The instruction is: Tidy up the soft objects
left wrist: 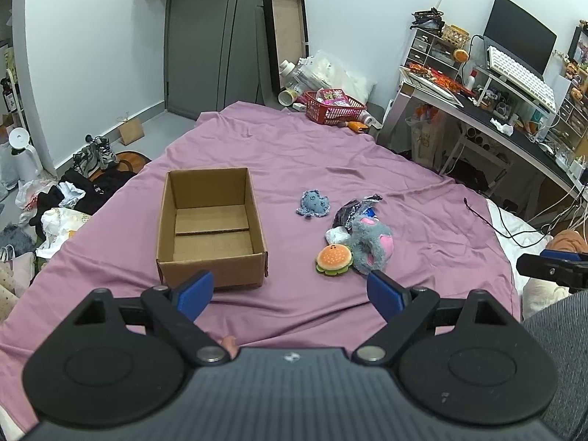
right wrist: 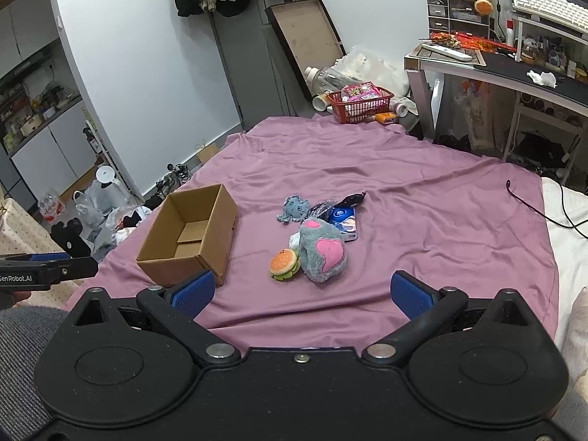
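An empty open cardboard box (left wrist: 211,228) (right wrist: 191,237) sits on the purple bedsheet (left wrist: 294,154). To its right lie a small blue octopus plush (left wrist: 313,203) (right wrist: 293,207), a burger plush (left wrist: 333,259) (right wrist: 283,263) and a grey-and-pink plush paw (left wrist: 371,248) (right wrist: 322,250), with a blue packet (right wrist: 343,220) and dark wrappers behind them. My left gripper (left wrist: 290,296) hovers open near the box's front edge, holding nothing. My right gripper (right wrist: 301,294) is open too, just short of the burger and paw.
A red basket (left wrist: 332,108) stands at the bed's far end. A cluttered desk (left wrist: 507,110) runs along the right. Clothes, bags and shoes (left wrist: 92,158) cover the floor on the left. A black cable (right wrist: 529,205) lies on the sheet's right edge.
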`<state>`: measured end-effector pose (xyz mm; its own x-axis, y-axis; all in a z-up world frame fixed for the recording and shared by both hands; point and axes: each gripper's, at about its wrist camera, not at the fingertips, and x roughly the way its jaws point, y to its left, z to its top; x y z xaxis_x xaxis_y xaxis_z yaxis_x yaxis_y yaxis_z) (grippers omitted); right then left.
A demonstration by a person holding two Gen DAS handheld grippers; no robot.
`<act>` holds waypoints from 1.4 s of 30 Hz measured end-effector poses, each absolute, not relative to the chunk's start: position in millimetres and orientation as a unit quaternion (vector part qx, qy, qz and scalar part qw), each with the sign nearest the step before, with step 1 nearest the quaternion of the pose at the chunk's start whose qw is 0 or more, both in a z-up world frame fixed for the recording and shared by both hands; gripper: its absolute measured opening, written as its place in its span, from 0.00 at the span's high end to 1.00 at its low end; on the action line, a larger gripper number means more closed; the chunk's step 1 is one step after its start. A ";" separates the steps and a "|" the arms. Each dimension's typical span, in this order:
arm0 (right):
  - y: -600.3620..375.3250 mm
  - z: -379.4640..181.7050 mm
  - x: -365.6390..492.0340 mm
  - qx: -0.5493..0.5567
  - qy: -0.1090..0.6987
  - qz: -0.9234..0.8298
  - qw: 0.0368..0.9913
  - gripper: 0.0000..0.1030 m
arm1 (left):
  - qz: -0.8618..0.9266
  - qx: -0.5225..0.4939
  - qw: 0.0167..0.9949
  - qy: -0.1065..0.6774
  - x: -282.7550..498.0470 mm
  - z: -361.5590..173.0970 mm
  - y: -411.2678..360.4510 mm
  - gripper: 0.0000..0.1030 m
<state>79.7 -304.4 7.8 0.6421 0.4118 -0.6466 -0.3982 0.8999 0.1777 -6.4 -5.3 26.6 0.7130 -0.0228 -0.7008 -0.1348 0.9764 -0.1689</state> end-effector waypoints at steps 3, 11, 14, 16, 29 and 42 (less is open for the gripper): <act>-305.2 8.1 79.7 0.009 0.358 0.222 0.907 0.00 | 0.030 -0.106 0.920 0.377 -6.5 26.9 -5.4 0.13; -306.7 7.2 78.7 0.011 0.351 0.223 0.910 0.00 | 0.030 -0.107 0.919 0.378 -7.4 25.7 -5.7 0.13; -308.3 6.3 78.0 0.012 0.351 0.221 0.910 0.00 | 0.026 -0.107 0.920 0.375 -8.5 25.7 -4.9 0.13; -308.8 6.3 77.8 0.012 0.350 0.221 0.910 0.00 | 0.025 -0.106 0.921 0.375 -8.7 26.1 -5.9 0.13; -309.4 6.4 78.5 0.012 0.351 0.223 0.909 0.00 | 0.025 -0.107 0.920 0.377 -8.2 25.3 -7.1 0.13; -306.4 4.9 84.2 0.014 0.354 0.232 0.906 0.00 | 0.016 -0.103 0.918 0.382 1.9 20.1 -12.1 0.13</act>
<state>84.2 -306.4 4.9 0.6425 0.4300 -0.6343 -0.4099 0.8922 0.1896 1.9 -12.1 20.1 0.7070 -0.0490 -0.7055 -0.1092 0.9781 -0.1774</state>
